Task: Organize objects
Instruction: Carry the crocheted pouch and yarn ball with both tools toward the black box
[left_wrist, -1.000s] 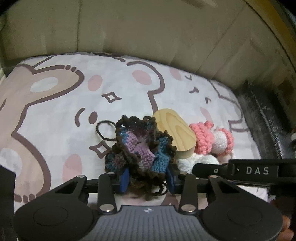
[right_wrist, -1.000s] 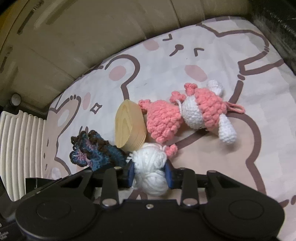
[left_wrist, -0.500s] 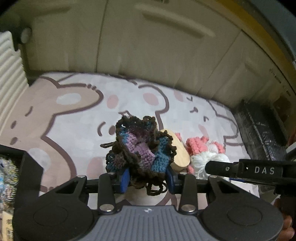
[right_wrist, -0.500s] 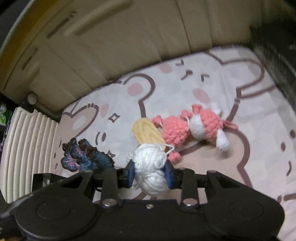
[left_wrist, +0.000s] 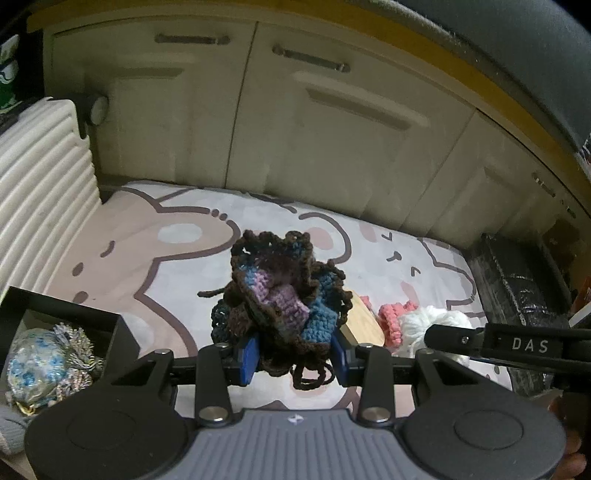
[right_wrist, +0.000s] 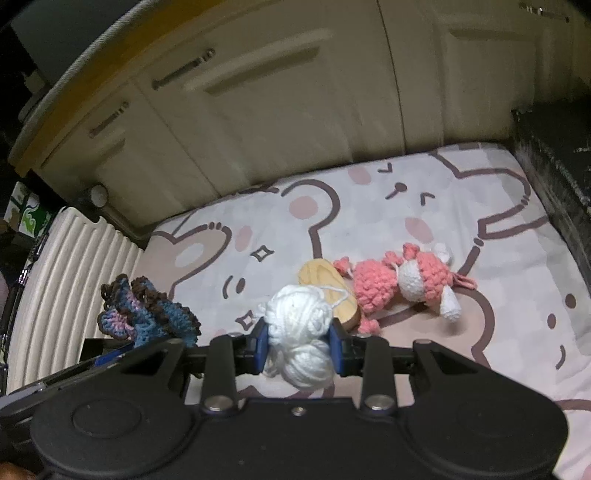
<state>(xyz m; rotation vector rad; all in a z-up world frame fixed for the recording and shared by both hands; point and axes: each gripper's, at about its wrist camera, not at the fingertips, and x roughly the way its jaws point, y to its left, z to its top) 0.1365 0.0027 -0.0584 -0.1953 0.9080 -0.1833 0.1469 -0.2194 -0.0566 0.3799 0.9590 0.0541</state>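
Left hand-held gripper (left_wrist: 294, 353) pinches a dark crochet piece (left_wrist: 280, 295) between its blue pads, clear of the mat (left_wrist: 173, 258), at frame centre. Right hand-held gripper (right_wrist: 298, 345) pinches a white yarn ball (right_wrist: 301, 321), likewise off the mat, lower centre of its view. On the mat behind: a wooden block (right_wrist: 332, 291) and a pink crochet toy (right_wrist: 402, 284), touching each other.

Step in hand, by my reading: carry both pieces to the black box (left_wrist: 70, 317) at lower left of the left view, which already holds a blue-and-silver bundle (left_wrist: 44, 358).

Doing it well: hold pad pressure steady, as both pieces are soft and could slip. A loose loop hangs below the crochet piece; lift it over the box wall so it does not snag. Bring one piece in at a time to keep the two tools from colliding.

Hard to make out: the box is cut off by the frame edge, so free room inside is unknown. The block's far end is hidden behind the yarn.
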